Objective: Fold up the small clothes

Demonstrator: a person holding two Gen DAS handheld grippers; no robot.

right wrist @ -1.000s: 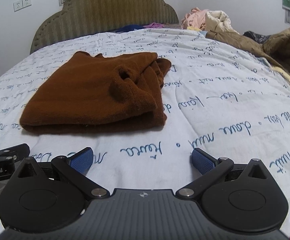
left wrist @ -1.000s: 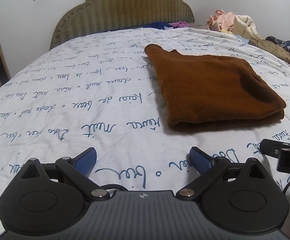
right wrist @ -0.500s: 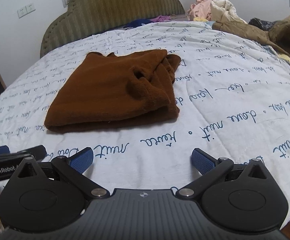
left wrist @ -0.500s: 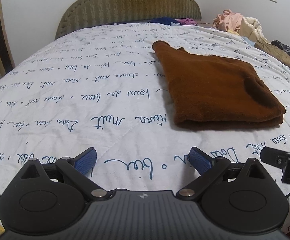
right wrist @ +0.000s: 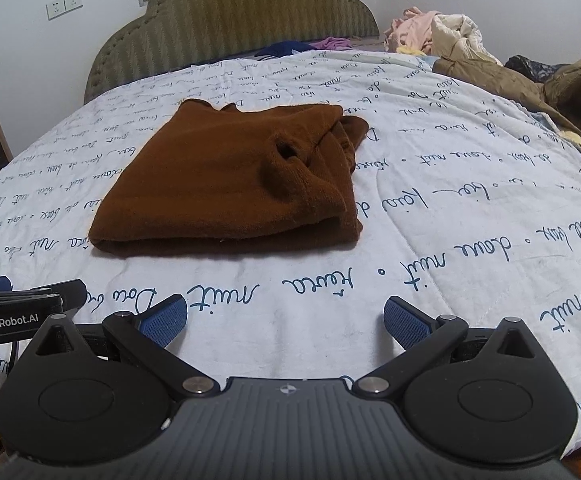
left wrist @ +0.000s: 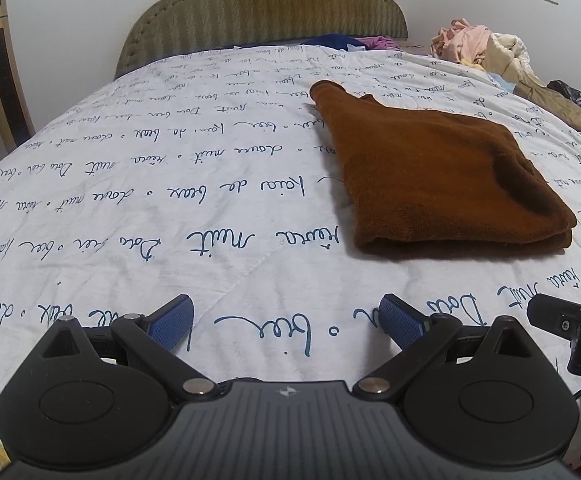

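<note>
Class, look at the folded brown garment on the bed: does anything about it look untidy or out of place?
Mostly neat, but the brown garment is uneven on its right side: a rumpled lump with a dark opening sits on top, and loose layers fan out at the far right corner. Both claws, left and right, are open and clear of it.

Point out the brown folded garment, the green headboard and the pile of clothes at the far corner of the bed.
brown folded garment [right wrist: 218,184], right wrist view, flat top layer.
green headboard [left wrist: 262,12], left wrist view, padded front.
pile of clothes [right wrist: 430,30], right wrist view, pink and cream heap.
</note>
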